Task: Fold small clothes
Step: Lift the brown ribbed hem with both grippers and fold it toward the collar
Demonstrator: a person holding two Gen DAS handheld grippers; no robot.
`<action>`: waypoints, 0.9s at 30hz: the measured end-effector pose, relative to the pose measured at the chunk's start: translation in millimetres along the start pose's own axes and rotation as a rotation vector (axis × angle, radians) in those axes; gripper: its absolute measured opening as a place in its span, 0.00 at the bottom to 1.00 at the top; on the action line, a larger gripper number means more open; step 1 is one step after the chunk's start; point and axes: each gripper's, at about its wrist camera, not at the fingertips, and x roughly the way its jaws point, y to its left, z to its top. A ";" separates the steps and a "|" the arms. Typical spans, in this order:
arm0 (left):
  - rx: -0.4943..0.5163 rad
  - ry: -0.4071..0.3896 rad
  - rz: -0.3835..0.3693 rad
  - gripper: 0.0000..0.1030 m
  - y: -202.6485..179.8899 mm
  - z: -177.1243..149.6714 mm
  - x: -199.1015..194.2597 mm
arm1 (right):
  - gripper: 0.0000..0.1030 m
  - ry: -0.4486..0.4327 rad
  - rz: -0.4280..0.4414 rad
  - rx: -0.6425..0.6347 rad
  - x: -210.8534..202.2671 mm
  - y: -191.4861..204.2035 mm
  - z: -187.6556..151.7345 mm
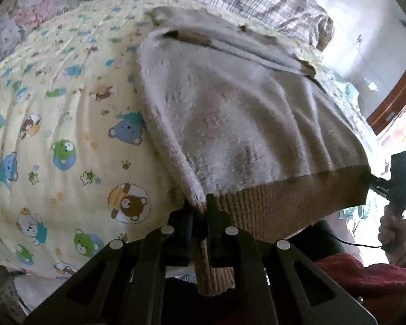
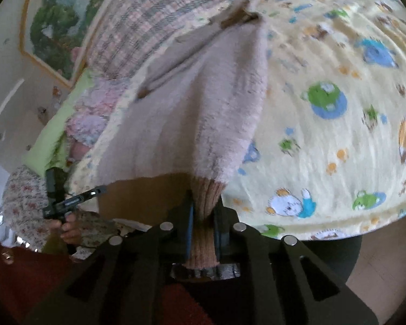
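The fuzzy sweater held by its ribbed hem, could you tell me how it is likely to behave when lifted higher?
The fuzzy sweater is probably floppy: it drapes from the ribbed hem. Likely light: the left gripper and right gripper hold it by corners. Its fluffy pile seems unlikely to slip.

A: What colour is the sweater [image 1: 230,113]?
B: Fluffy pale pink-grey, with a ribbed tan hem [image 1: 278,203].
A: And the sheet [image 1: 67,113] under the sweater?
B: Pale yellow, printed with blue, green and brown bears.
A: Beyond the sweater?
B: A plaid blanket [image 2: 138,27], pink and grey. The grippers are black.
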 end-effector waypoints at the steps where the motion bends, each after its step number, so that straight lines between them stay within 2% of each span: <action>1: -0.006 -0.014 -0.012 0.05 -0.3 1.1 -3.6 | 0.12 -0.015 0.029 -0.007 -4.3 3.0 2.7; 7: -0.061 -0.135 -0.101 0.04 0.3 23.7 -32.2 | 0.12 -0.137 0.182 -0.032 -31.0 17.4 30.3; 10: -0.064 -0.201 -0.115 0.04 -1.3 47.1 -44.1 | 0.12 -0.186 0.231 -0.044 -34.6 25.5 50.2; 15: -0.051 -0.299 -0.126 0.04 -4.5 106.1 -47.0 | 0.12 -0.283 0.317 -0.035 -30.3 28.8 100.3; 18: -0.035 -0.353 -0.114 0.04 -6.9 146.6 -43.2 | 0.12 -0.338 0.324 -0.005 -22.8 25.5 135.8; 21: -0.045 -0.388 -0.103 0.04 -4.5 189.8 -31.9 | 0.12 -0.373 0.295 0.037 -9.4 17.6 176.3; 27: -0.089 -0.389 -0.050 0.04 5.1 267.4 6.2 | 0.12 -0.383 0.200 0.134 29.0 -2.7 250.5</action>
